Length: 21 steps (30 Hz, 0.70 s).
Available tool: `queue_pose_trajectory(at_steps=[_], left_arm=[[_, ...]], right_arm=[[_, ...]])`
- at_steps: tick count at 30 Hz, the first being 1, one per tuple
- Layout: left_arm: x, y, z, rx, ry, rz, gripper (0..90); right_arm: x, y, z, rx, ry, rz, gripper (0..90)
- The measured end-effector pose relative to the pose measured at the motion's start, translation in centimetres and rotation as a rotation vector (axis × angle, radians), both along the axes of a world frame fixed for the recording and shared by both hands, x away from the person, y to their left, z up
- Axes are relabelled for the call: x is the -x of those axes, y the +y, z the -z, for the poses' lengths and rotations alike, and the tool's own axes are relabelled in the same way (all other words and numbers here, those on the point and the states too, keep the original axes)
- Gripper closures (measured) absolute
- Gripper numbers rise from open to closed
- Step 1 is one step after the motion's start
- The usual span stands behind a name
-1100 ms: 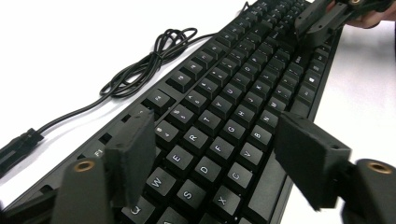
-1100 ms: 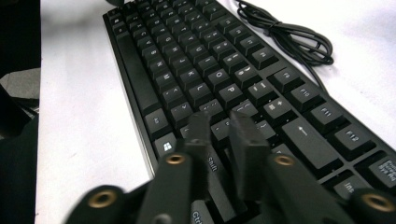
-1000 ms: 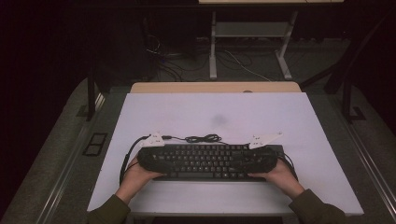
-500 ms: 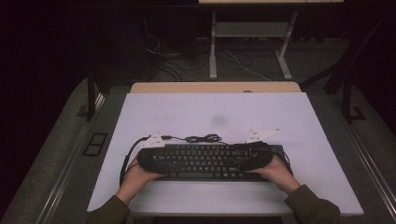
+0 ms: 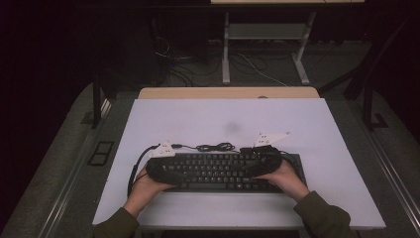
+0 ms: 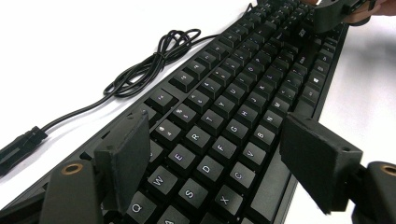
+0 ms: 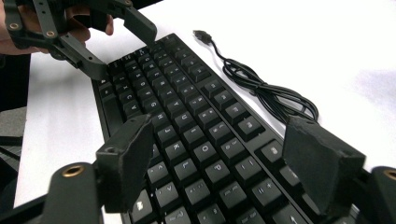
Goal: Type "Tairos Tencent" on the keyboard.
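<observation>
The flat black plastic keyboard (image 5: 223, 172) lay on the near part of the white surface (image 5: 208, 119). The left hand-held gripper (image 6: 219, 158) straddled its left end, jaws spread. The right hand-held gripper (image 7: 215, 163), just opened wider, hovered over its right half, gripping nothing

Person wears dark olive-green long sleeves (image 5: 317, 214), cuffs ending at the wrists.

Left gripper (image 6: 219, 163): matte black body, two broad flat rectangular black pads (image 6: 128, 154) with a slightly rough, rubbery face. Brass-coloured screw inserts (image 6: 71, 168) sit at the jaw bases. A pale grey three-cornered plate (image 5: 164, 150) rides on top, marked with small dark dots. A black cable (image 5: 134, 168) loops from its side.

Right gripper (image 7: 219, 158): same black build, same brass inserts (image 7: 73, 171), pad edges a little worn. Its grey plate (image 5: 270, 138) carries similar dots.
</observation>
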<state>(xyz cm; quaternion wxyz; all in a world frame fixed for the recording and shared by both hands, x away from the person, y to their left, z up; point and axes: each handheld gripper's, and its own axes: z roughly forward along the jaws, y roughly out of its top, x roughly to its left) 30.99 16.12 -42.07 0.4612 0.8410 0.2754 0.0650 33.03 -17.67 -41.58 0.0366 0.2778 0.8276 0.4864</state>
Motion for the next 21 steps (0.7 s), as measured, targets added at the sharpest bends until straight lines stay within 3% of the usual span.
queue_pose_trajectory(at_steps=[10, 21], left_arm=[[0.0, 0.3, -0.2, 0.004, -0.001, -0.004, 34.2], [0.3, 1.3, -0.5, 0.002, -0.006, -0.018, 59.3]], right_arm=[[0.0, -0.1, 0.0, -0.018, -0.001, -0.004, 23.0], [0.1, -0.5, -0.3, -0.019, -0.004, 0.0, 22.8]])
